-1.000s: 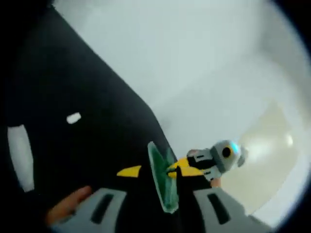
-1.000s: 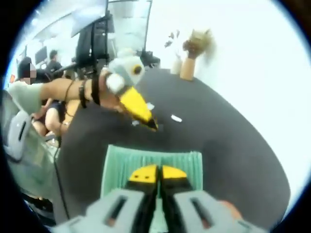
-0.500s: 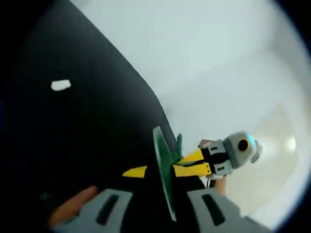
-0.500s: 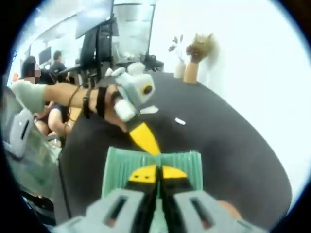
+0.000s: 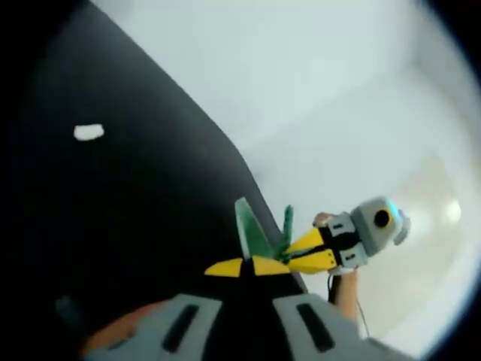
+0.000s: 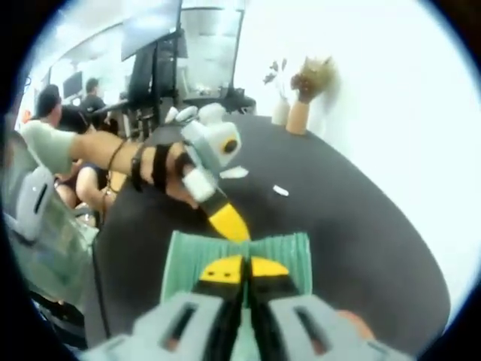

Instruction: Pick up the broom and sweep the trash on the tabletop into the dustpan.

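The right claw [image 6: 242, 272] is pinching its yellow tips together on the green dustpan [image 6: 239, 256], a ribbed sheet whose wide edge is pointing away across the black worktop [image 6: 353, 226]. The left claw [image 6: 229, 224] is reaching down to the dustpan's far edge, its tips looking closed and holding nothing visible. Beyond the dustpan, white trash scraps [image 6: 281, 191] are lying on the worktop, well apart from a vase [image 6: 299, 114].

In the left gripper view, the dustpan [image 5: 252, 233] is standing edge-on.
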The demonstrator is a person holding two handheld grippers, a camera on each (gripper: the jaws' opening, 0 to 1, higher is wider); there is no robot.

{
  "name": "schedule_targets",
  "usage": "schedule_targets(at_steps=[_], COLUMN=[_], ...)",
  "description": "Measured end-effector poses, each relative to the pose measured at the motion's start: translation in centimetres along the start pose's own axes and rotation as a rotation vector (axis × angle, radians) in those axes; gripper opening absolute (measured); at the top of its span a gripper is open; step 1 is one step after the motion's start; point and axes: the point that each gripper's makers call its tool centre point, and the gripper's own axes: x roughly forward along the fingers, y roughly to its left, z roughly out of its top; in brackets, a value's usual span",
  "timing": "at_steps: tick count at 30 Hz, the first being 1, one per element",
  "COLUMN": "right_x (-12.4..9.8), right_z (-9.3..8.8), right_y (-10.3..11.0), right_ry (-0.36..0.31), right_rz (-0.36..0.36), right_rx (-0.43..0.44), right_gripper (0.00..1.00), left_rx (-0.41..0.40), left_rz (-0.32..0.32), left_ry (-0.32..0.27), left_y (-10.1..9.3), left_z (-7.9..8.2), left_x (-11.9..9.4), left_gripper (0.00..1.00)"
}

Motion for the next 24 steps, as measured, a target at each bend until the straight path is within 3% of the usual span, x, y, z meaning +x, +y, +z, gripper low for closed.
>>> schedule_targets(at_steps=[13, 17, 24], right_x=[-3.8, -5.2, -7.8], right_z=[4.3, 6.2, 9.2], right_y=[0.1, -0.2, 0.1], right_ry=[-0.144, -0.224, -0.358], right_rz=[-0.061, -0.084, -0.111], right_rx=[-0.005, 0.002, 0.006], right_gripper=[0.01, 0.01, 0.01], left_rx=[0.044, -0.008, -0.037], left_rz=[0.012, 0.043, 0.043], left_ry=[-0.032, -0.07, -0.095], left_y=[-1.2, -0.2, 0.3], left_z=[-0.9, -0.7, -0.7], left_x=[-2.9, -3.8, -6.1], left_gripper=[0.02, 0.02, 0.02])
